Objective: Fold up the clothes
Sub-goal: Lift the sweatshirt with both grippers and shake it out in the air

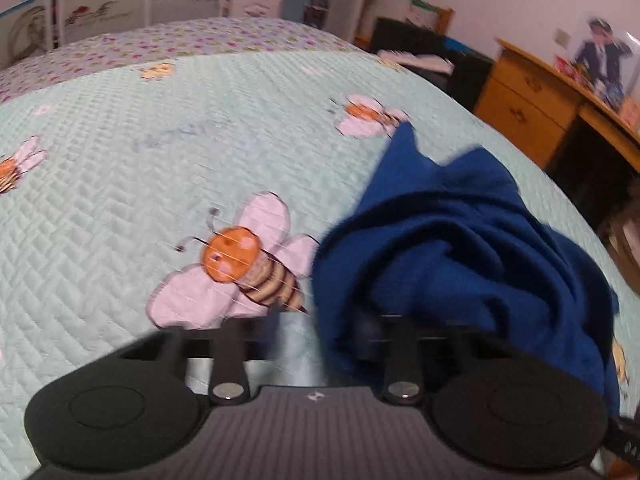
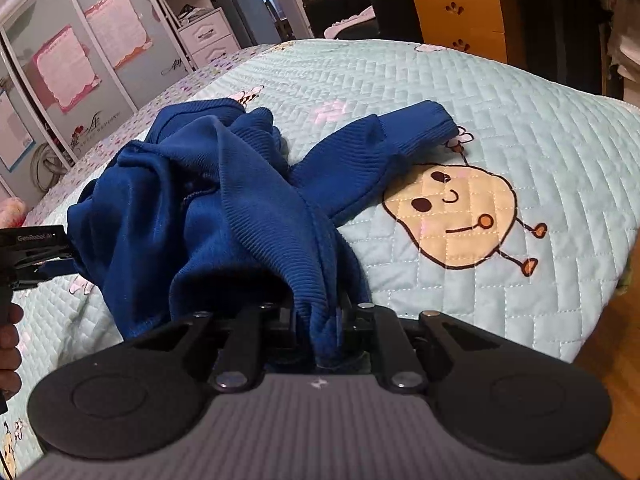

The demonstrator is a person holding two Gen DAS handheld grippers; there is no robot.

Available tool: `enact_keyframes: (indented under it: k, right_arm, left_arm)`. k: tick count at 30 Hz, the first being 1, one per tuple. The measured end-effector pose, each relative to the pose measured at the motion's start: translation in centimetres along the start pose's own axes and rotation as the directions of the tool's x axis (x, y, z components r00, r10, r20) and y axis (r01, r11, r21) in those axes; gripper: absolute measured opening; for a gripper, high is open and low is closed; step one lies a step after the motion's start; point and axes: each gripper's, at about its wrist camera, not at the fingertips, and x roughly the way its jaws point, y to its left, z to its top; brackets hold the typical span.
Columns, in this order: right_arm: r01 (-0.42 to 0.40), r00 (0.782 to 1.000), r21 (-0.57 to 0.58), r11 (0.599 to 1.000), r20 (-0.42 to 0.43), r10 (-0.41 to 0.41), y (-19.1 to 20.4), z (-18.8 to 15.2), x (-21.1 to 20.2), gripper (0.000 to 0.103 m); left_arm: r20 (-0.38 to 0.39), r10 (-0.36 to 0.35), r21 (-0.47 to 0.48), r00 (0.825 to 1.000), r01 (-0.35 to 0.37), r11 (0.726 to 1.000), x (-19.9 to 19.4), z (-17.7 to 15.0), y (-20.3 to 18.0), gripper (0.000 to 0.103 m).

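**Blue knit garment bunched on a quilted bed, held at two edges**

Right wrist view: the right claw (image 2: 326, 332) is closed on a rolled, ribbed edge of the blue sweater (image 2: 224, 200); the fabric drops between the jaws, and the fingertips themselves are buried in it. The garment lies heaped on the mint quilted bedspread (image 2: 520, 120), left of centre. One sleeve (image 2: 384, 148) stretches to the right, its ribbed cuff ending just beside a stitched cartoon figure (image 2: 456, 216) with a cream face. The rest of the sweater is crumpled, so its front, back and neckline cannot be told apart.

At the left margin the left claw (image 2: 60, 266) enters, cut off by the frame; its tip meets the near left edge of the heap, and fingers of the person's hand (image 2: 10, 340) show below it.

Left wrist view (motion-blurred): the sweater fills the lower right and drapes over the right finger, hiding the jaw tips. The left claw (image 1: 320, 320) is shut; whether cloth is pinched there cannot be made out. A bee motif (image 1: 248, 264) lies just left of the fabric. A wooden desk (image 1: 532, 96) stands far right, beyond the bed.
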Motion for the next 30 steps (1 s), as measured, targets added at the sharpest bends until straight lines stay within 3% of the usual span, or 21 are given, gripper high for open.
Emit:
enact_keyframes:
  k: [3,8,10,14,19,25,30]
  right_arm:
    - [0.015,1.0,-0.02,1.0,-0.007,-0.015,0.5,0.1,0.1,0.021]
    - [0.022,0.999,-0.013,1.0,-0.042,-0.023,0.6,1.3,0.4,0.022]
    - [-0.019,0.999,0.037,0.999,-0.03,0.02,0.5,2.3,-0.1,0.015]
    - [-0.069,0.997,0.05,0.996,0.046,0.066,1.8,4.4,-2.1,0.013]
    - [-0.189,0.976,0.048,0.981,0.115,0.183,4.6,7.4,-4.9,0.012]
    - [-0.368,0.921,0.071,0.927,0.169,0.352,8.3,11.2,-7.7,0.012]
    - [-0.519,0.844,0.063,0.853,0.194,0.499,11.9,13.8,-10.8,0.012]
  left_arm:
    - [0.004,0.058,0.066,0.998,-0.059,0.996,-0.5,-0.2,-1.5,0.002]
    - [0.048,0.069,0.112,0.996,-0.074,0.991,-3.0,0.6,-2.6,0.002]
    - [0.063,0.067,0.09,0.996,-0.073,0.993,-4.4,1.6,-2.6,0.002]
    - [0.081,0.041,0.038,0.996,-0.044,0.998,-7.3,3.7,-2.3,0.002]
    - [0.136,0.046,0.025,0.99,-0.049,0.998,-11.3,5.6,-1.9,0.002]
    - [0.184,0.096,0.0,0.978,-0.098,0.995,-16.0,7.3,-0.1,0.002]
    - [0.229,0.123,-0.039,0.966,-0.117,0.992,-20.9,8.1,2.3,0.002]
